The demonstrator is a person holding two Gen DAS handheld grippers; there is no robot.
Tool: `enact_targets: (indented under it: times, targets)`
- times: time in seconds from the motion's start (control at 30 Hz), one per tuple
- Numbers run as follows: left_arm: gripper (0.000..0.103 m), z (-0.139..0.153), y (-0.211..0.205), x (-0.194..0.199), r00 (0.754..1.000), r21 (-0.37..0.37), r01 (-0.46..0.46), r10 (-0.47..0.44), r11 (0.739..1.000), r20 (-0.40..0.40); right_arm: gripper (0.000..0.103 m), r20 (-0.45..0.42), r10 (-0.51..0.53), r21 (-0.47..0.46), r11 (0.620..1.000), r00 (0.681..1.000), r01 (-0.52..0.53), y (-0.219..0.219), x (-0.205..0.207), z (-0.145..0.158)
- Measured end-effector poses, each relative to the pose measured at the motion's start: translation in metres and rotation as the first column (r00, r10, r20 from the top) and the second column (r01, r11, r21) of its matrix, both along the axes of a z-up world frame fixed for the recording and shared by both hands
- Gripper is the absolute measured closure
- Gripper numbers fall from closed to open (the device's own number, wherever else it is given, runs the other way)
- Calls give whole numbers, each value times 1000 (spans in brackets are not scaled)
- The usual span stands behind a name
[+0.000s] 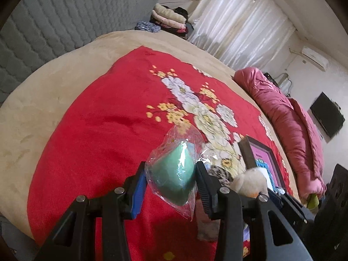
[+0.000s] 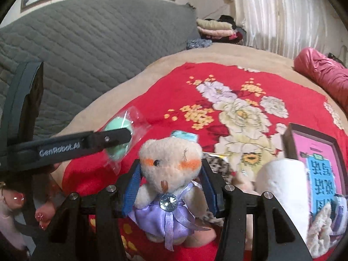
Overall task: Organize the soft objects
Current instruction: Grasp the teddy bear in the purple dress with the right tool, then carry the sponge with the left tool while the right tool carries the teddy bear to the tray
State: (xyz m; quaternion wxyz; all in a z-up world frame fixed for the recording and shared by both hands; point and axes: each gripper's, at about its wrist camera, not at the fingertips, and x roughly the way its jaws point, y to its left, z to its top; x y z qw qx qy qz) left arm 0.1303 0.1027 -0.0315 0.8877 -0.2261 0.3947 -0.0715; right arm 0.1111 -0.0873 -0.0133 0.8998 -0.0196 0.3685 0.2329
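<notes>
My left gripper (image 1: pixel 170 174) is shut on a green sponge in a clear plastic bag (image 1: pixel 174 174) and holds it above the red flowered blanket (image 1: pixel 97 119). The same sponge (image 2: pixel 117 128) and left gripper (image 2: pixel 113 138) show at the left of the right wrist view. My right gripper (image 2: pixel 171 174) is shut on a small cream teddy bear in a purple satin dress (image 2: pixel 169 174), held by the head above the blanket (image 2: pixel 174 87). The bear's head shows in the left wrist view (image 1: pixel 250 180).
A dark box with a pink and blue lining (image 2: pixel 315 158) stands at the right, with a white rolled cloth (image 2: pixel 285 184) and a leopard-print item (image 2: pixel 217 163) beside it. A pink quilt (image 1: pixel 289 126) lies along the bed's right edge. A grey quilted headboard (image 2: pixel 87 43) and folded clothes (image 2: pixel 215 29) are behind.
</notes>
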Motion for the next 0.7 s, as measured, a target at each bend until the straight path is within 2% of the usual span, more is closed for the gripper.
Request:
enact_targets:
  times: [0.3,0.47,0.7]
  targets:
    - [59,26,-49,-27,996,57,71,-74,996,51,49,76,-96,34,995,992,94,-49,-24,25]
    - [59,31,-77,-41,992,64,115,-118,991,48,49,109,-184,67,982,977,177,-84,-40,36]
    - [59,35,-123,-57,979,127,193,-200,973,43,49,141,-285,76,958,948,276,-126,-61,39]
